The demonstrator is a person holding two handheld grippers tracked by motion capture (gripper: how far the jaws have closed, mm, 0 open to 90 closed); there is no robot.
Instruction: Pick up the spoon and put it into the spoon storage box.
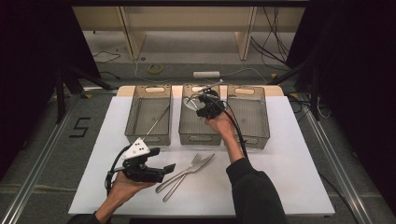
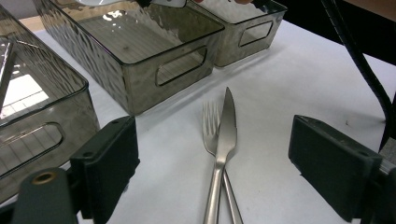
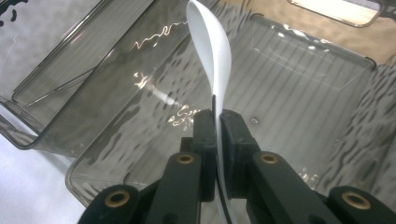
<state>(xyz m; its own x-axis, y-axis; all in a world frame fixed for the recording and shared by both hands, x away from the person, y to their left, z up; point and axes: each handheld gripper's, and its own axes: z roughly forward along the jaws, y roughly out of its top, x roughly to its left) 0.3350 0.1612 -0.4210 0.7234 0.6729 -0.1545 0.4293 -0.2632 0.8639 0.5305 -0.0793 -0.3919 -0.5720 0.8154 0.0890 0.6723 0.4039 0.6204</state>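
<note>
Right tongs (image 3: pixel 217 126) pinch spoon (image 3: pixel 212 56) over middle bin (image 3: pixel 327 84).

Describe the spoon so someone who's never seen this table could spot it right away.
On the white table stand three smoky bins in a row. Over the middle bin, the right gripper clamps the spoon edge-on by its handle, bowl forward. It's held aloft; the fork and knife lie crossed on the table.

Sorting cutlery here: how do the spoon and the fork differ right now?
The spoon is clamped in the right tool, held above the middle bin; the fork lies flat on the table. The fork is crossed by a knife; the spoon touches no other cutlery. Both are shiny metal.
</note>
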